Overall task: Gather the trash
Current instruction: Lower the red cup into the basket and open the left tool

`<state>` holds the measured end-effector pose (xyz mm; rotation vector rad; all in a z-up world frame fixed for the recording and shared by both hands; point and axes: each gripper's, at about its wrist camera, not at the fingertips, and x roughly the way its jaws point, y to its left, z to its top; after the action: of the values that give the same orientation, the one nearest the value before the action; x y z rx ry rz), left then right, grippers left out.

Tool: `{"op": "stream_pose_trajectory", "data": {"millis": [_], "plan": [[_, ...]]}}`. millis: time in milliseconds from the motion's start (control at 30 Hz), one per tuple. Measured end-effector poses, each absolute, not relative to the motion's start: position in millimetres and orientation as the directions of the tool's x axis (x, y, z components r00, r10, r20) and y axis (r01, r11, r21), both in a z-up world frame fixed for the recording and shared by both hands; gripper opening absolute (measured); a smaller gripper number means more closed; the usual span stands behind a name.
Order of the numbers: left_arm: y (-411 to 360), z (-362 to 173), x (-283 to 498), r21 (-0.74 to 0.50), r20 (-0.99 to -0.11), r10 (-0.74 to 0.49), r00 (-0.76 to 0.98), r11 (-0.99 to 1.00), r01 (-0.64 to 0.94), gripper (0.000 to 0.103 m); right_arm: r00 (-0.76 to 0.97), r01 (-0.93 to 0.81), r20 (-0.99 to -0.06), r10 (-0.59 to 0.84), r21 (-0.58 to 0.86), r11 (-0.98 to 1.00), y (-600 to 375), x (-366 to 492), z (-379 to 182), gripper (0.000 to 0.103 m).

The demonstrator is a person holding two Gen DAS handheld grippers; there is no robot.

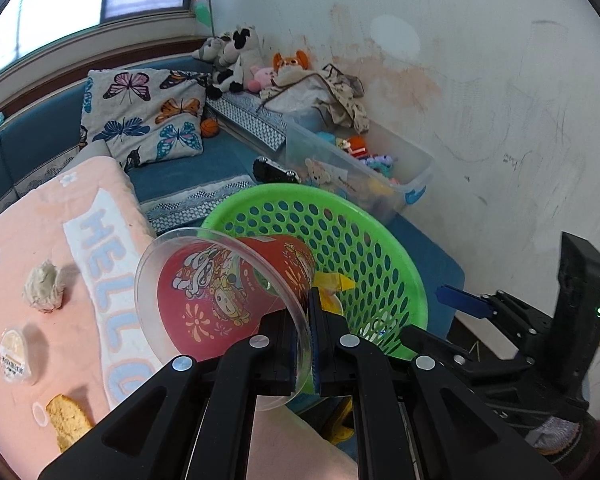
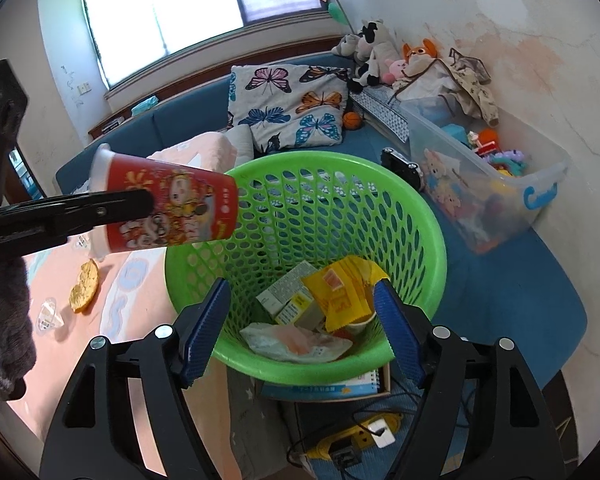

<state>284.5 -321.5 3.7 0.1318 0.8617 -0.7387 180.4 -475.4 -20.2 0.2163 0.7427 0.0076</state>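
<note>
A red printed plastic cup (image 1: 236,284) with a clear rim is held by its rim in the clamped left tool (image 1: 309,340). The cup is carried on its side, long axis pointing toward the green perforated plastic basket (image 2: 432,216), its base just over the near-left rim. The right tool (image 2: 300,328) is seen wide and empty above the basket, where yellow wrappers (image 2: 340,292) lie. "HELL" is read on the pink blanket (image 1: 28,216).

We see a butterfly pillow (image 2: 290,106) on the blue sofa (image 2: 172,124), stuffed toys (image 2: 374,54) beyond, and a clear toy bin (image 2: 496,188) by the wall.
</note>
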Motion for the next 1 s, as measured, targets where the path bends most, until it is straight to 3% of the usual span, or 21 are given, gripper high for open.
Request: {"op": "stream_pose_trajectory", "data": {"millis": [567, 1000], "plan": [[-337.6, -5.4, 287.4, -0.173, -0.745, -0.529, 0.407, 0.742, 0.648, 0.011, 0.742, 0.102, -0.666, 0.076, 0.224, 0.969, -483.2, 168.0, -20.7, 0.074], [-307.3, 17.7, 266.5, -0.150, -0.698, -0.550, 0.459, 0.739, 0.657, 0.014, 0.753, 0.069, -0.651, 0.095, 0.221, 0.973, -467.8, 164.8, -10.8, 0.074]]}}
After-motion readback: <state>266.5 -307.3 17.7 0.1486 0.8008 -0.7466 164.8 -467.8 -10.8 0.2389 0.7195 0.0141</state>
